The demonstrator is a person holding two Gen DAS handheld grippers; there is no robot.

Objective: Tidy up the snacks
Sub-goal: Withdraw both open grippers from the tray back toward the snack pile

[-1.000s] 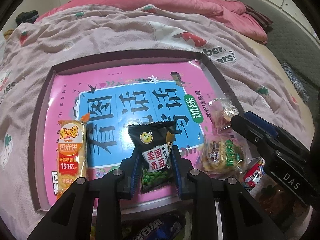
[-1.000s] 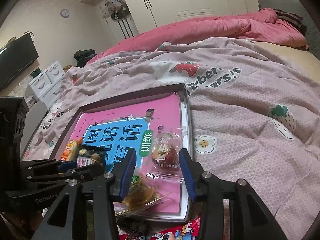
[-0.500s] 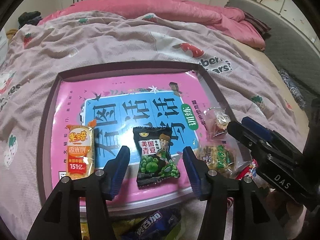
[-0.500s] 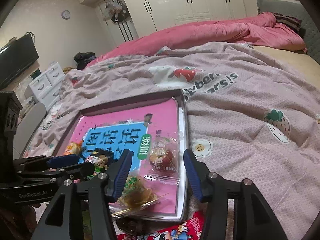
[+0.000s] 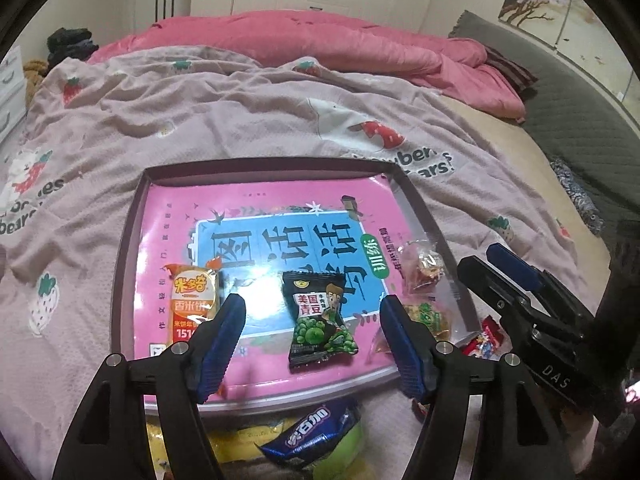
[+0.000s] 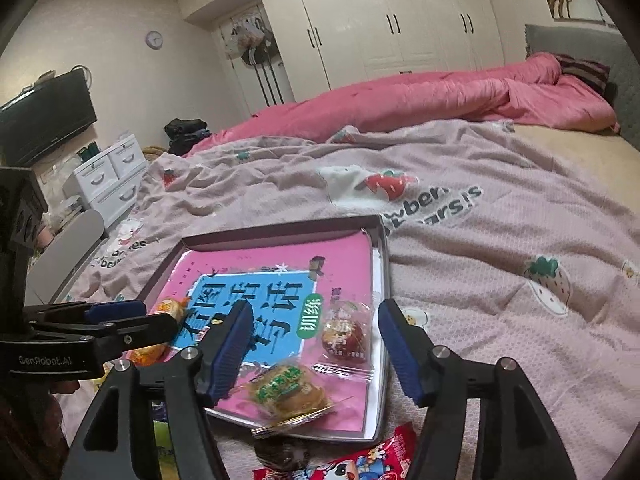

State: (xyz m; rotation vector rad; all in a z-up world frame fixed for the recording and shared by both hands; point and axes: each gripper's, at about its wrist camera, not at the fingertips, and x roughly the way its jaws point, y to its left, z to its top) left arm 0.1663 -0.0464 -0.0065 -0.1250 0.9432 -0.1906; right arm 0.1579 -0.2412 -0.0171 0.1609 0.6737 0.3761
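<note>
Here, tray [image 5: 128, 256] holding green-pea packet [image 5: 320, 316], rice-cracker packet [image 5: 194, 300]

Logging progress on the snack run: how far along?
Done: four packets lie on the tray, including the green pea packet and rice cracker. In hand: nothing; left gripper and right gripper open. Left: blue packet and red packet off-tray.

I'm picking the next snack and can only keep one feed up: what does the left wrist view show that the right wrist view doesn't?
Only the left wrist view shows the green pea packet face-up on the pink book between the open left gripper jaws, plus a blue packet below the tray.

Only the right wrist view shows the red cartoon packet clearly, off the tray's near edge.

Both show the tray, orange rice cracker packet, red candy pack and green-label pastry.
</note>
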